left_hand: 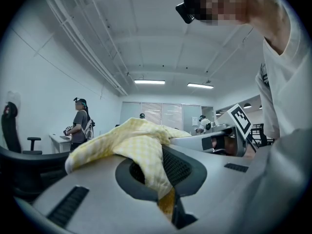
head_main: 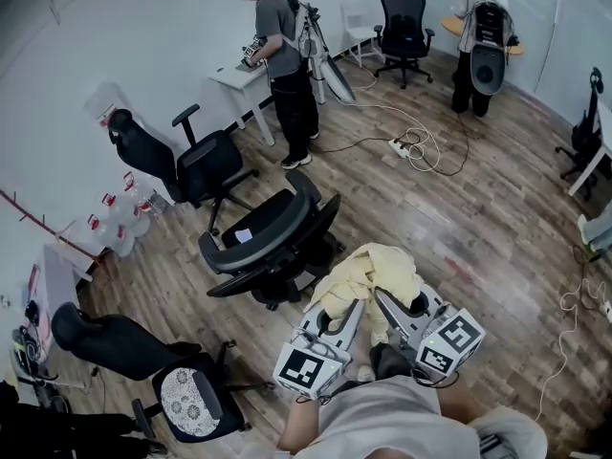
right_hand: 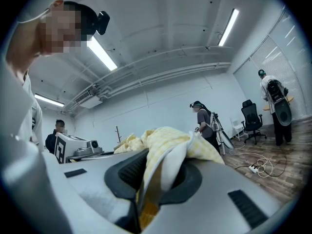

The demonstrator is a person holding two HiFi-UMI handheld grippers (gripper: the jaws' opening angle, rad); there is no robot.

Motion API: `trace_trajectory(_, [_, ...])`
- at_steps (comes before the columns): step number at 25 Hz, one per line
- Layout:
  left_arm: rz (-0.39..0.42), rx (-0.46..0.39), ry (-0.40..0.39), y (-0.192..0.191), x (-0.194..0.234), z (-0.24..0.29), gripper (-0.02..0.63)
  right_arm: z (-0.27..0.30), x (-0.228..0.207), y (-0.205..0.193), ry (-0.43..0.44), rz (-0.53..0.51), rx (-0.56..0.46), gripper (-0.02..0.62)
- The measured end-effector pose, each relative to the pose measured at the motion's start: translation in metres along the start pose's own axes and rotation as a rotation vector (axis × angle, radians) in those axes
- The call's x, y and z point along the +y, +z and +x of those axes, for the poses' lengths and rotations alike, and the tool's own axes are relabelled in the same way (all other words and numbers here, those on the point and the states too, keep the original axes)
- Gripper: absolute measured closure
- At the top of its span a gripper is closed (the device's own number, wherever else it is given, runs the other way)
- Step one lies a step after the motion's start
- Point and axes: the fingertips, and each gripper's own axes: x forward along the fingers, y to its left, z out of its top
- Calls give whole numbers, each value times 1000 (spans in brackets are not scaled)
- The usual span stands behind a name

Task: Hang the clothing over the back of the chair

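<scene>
A pale yellow checked garment [head_main: 368, 273] hangs bunched between my two grippers, held above the wooden floor. My left gripper [head_main: 337, 306] is shut on one part of the garment [left_hand: 141, 145]; cloth runs down into its closed jaws. My right gripper [head_main: 382, 304] is shut on another fold of the garment [right_hand: 165, 152]. A black office chair [head_main: 273, 242] stands just left of the garment, its curved back facing me. Both grippers point level, side by side, close to my body.
Two more black chairs [head_main: 182, 161] [head_main: 143, 371] stand to the left. A person [head_main: 287, 65] stands at a white desk [head_main: 239, 79] by the wall. Another person [head_main: 483, 36] stands far right. A power strip with cables [head_main: 411, 146] lies on the floor.
</scene>
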Motion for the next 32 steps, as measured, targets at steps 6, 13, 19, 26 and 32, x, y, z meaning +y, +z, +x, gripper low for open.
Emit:
trace_trajectory(6, [0, 13, 31, 6, 24, 29, 575, 22, -30, 10, 29, 16, 4, 532])
trace_trajectory(13, [-3, 29, 78, 11, 47, 63, 575, 42, -66, 22, 76, 29, 8, 532])
trace_trajectory(19, [7, 37, 104, 16, 58, 93, 575, 50, -97, 32, 106, 41, 1, 532])
trace_trajectory(26, [35, 32, 125, 30, 76, 114, 575, 66, -117, 49, 138, 38, -15, 532])
trace_trajectory(32, [55, 10, 129, 43, 101, 130, 575, 90, -132, 66, 143, 19, -28, 532])
